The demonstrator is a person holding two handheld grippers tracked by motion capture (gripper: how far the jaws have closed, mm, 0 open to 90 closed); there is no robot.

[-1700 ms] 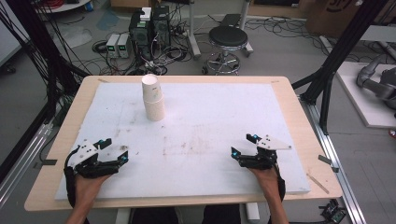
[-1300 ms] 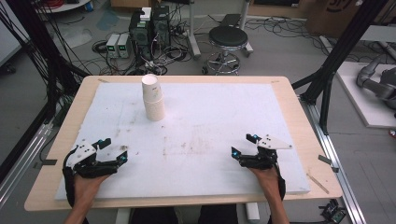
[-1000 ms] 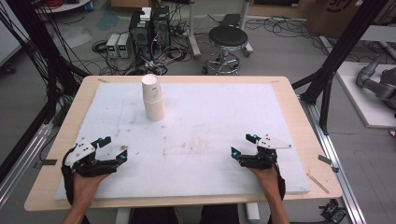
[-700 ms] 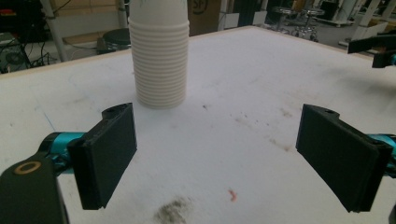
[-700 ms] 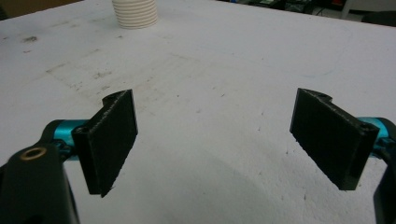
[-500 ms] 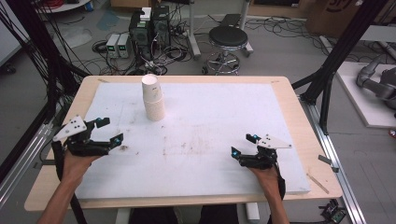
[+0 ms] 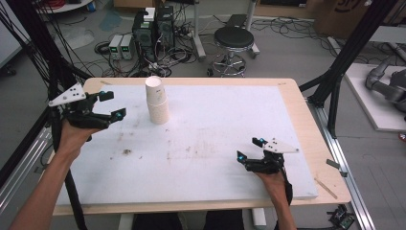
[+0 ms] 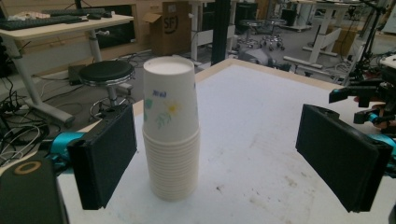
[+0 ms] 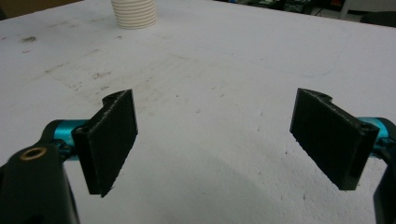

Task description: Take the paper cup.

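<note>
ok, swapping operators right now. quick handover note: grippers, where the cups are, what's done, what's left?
Left gripper: open, nothing held, raised over the left edge of the table, pointing at the stack of paper cups. In the left gripper view the stack stands ahead of the jaws, nearer one pad, not touched.
Right gripper: open, nothing held, low over the near right part of the white board.
Cups: one upside-down stack, upright at the far left of the board.
Done: nothing to the cups; the stack is whole.
Left: probably close in on the stack with the left gripper and take the top cup.
</note>
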